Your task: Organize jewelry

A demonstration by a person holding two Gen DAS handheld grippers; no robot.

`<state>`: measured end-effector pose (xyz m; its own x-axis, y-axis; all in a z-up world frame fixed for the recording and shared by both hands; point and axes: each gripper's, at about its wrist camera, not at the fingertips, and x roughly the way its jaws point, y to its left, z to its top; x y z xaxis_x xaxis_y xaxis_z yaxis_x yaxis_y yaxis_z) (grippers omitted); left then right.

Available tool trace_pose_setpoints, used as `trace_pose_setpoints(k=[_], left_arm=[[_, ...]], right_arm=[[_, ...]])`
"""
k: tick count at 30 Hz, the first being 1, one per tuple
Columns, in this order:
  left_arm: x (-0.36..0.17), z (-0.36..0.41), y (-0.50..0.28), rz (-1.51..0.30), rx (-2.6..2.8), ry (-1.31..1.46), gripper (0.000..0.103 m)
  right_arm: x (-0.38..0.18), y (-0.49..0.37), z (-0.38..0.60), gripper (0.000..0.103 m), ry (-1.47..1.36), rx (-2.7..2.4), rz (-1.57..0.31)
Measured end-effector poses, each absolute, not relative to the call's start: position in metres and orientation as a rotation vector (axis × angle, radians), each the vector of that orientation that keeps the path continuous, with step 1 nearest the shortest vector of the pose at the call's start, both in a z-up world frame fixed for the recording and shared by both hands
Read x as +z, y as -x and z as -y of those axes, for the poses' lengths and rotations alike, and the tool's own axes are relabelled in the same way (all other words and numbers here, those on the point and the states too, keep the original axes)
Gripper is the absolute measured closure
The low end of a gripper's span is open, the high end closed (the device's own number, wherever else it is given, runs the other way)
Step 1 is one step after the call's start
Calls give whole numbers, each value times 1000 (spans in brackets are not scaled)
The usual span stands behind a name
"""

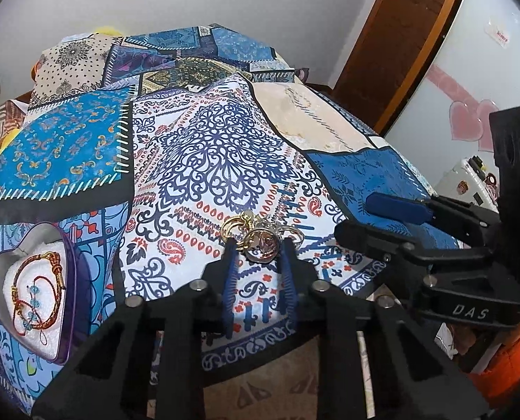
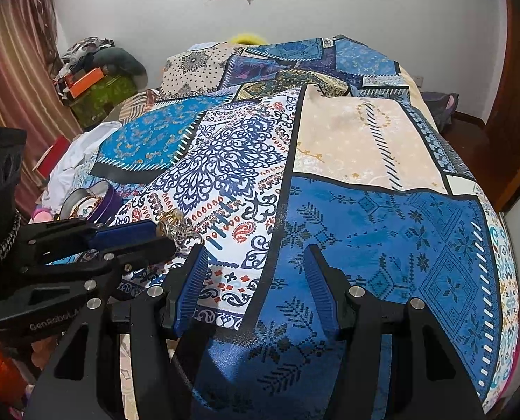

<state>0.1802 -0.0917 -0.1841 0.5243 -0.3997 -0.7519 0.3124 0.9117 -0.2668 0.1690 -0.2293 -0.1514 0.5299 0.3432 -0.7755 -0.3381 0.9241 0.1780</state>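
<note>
A bed is covered by a patchwork-print bedspread (image 1: pixel 225 147). At its near left, a heart-shaped tin (image 1: pixel 32 290) is occupied by bracelets (image 1: pixel 37 294). A cluster of rings (image 1: pixel 260 234) is straddled by the narrowed left gripper (image 1: pixel 258 245); contact cannot be told. The right gripper (image 2: pixel 256 248) is held half-open, empty.

Left wrist view. The left tool (image 1: pixel 259 245) sits low over the patterned bedspread (image 1: pixel 221 147), its blue pads (image 1: pixel 230 280) on either side of a small pile of gold and silver rings (image 1: pixel 260 236). A heart-shaped tin (image 1: pixel 32 294) at left holds red cord bracelets (image 1: pixel 36 294). The right tool (image 1: pixel 382 213) lies at right.
</note>
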Motion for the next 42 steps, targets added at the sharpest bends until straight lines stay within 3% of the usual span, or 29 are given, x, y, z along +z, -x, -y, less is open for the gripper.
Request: trace_pose_setpoints(k=[14, 18, 25, 28, 42], left_arm=[[-170, 74, -165, -872, -386, 83, 83], [-168, 67, -160, -867, -370, 80, 83], [-169, 59, -158, -866, -357, 95, 83], [-168, 58, -158, -864, -356, 96, 83], [-154, 58, -150, -834, -350, 88, 83]], right_arm=[[-155, -173, 204, 50, -8, 510, -938], [-158, -175, 192, 62, 2, 550, -947], [-161, -177, 177, 63, 37, 559, -946], [-164, -178, 173, 75, 78, 539, -937], [-157, -171, 181, 76, 63, 529, -926]])
